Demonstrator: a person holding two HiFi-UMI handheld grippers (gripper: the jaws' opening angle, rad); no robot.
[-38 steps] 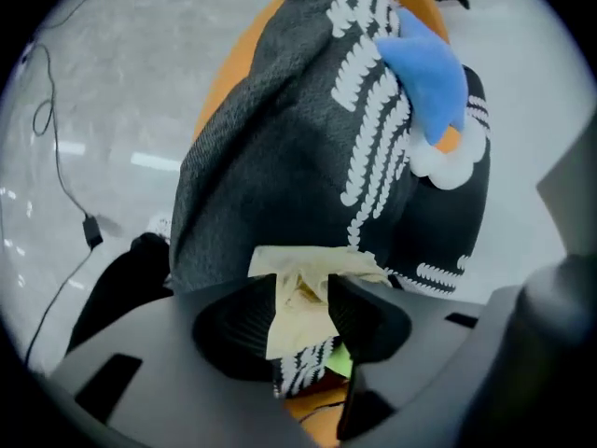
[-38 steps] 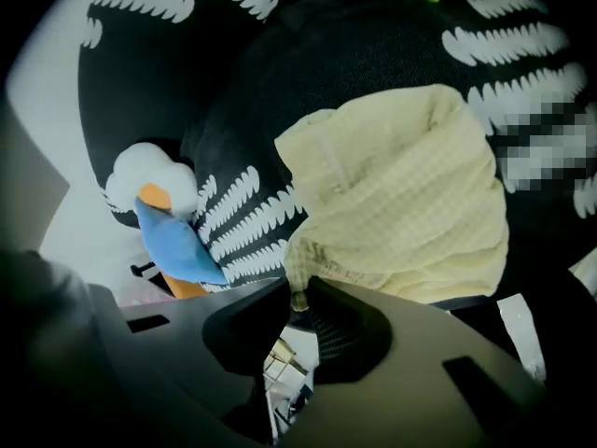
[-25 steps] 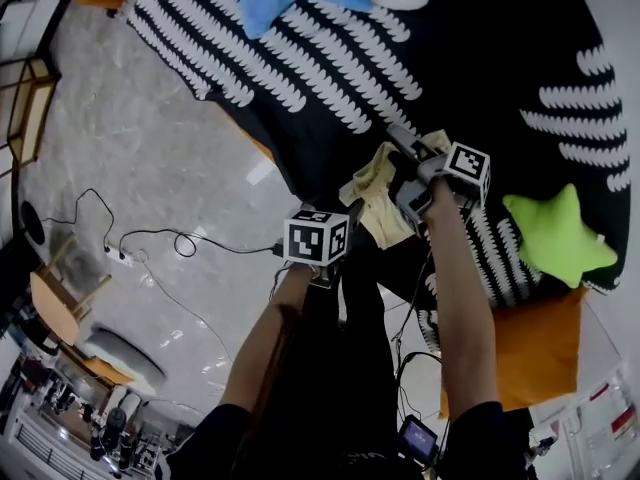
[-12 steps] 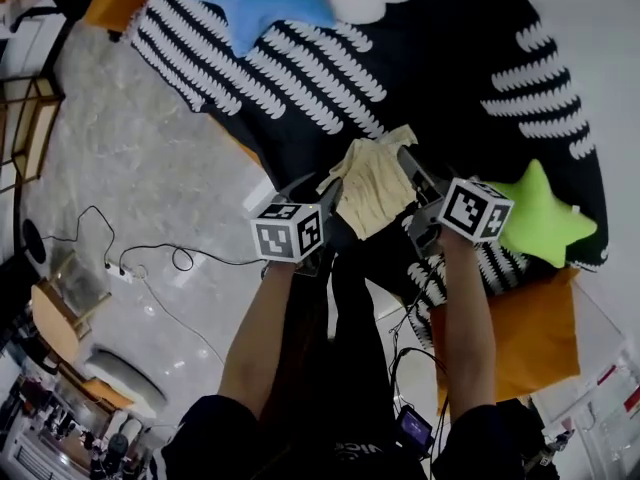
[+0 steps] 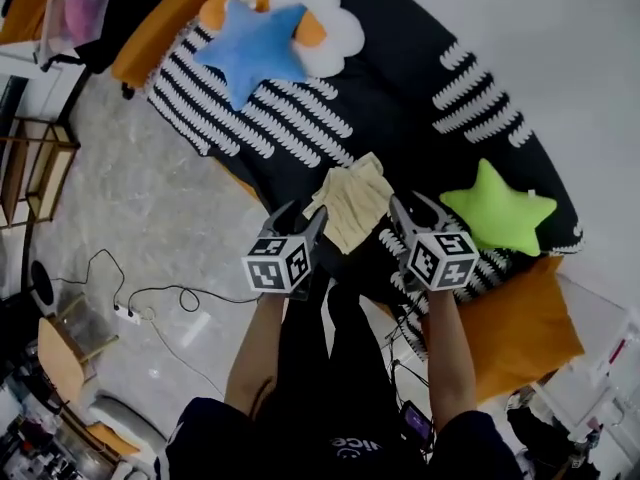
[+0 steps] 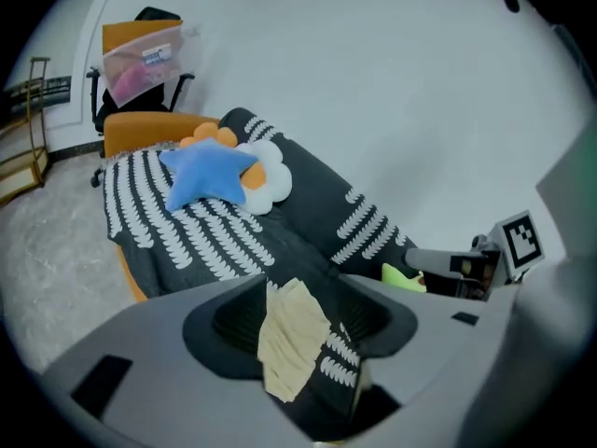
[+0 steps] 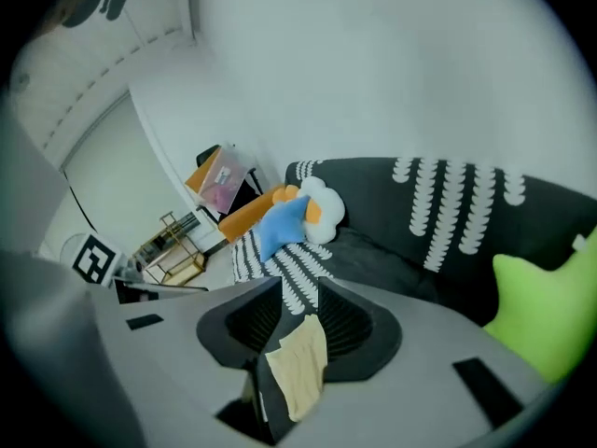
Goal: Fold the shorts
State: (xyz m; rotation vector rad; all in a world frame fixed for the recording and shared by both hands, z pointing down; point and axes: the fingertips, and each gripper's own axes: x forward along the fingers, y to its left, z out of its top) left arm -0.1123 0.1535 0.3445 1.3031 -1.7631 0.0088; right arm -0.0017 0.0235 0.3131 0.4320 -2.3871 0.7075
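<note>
**A:** The room has a grey stone floor (image 5: 150, 208) and a dark sofa (image 5: 400, 118) with white stripe marks. A blue star cushion (image 5: 250, 53) and a green star cushion (image 5: 497, 213) lie on it. Where are the shorts?

**B:** The cream shorts (image 5: 352, 203) hang in the air over the front part of the seat, between the two tongs. The right gripper (image 5: 412, 208) has just been closing its jaws, and now they pinch one corner of the cloth. The left gripper (image 5: 300, 218) has its jaws somewhat wider, with a thicker bunch of cloth inside. I judge that it holds the cloth too.

**A:** What can go wrong from here?

**B:** First, the left side can slip. The cloth seems to lie against one pad only, so a quick pull sideways may draw it out. Then the shorts hang from the right corner alone.

**A:** And if they fall?

**B:** They are near the front edge of the sofa, so they may slide down to the floor.

**A:** Anything more?

**B:** Yes. The shorts look bunched, not spread flat. If the person lays them down like this, the fold will probably come crooked. Also, the two tongs are near each other and could knock together.
</note>
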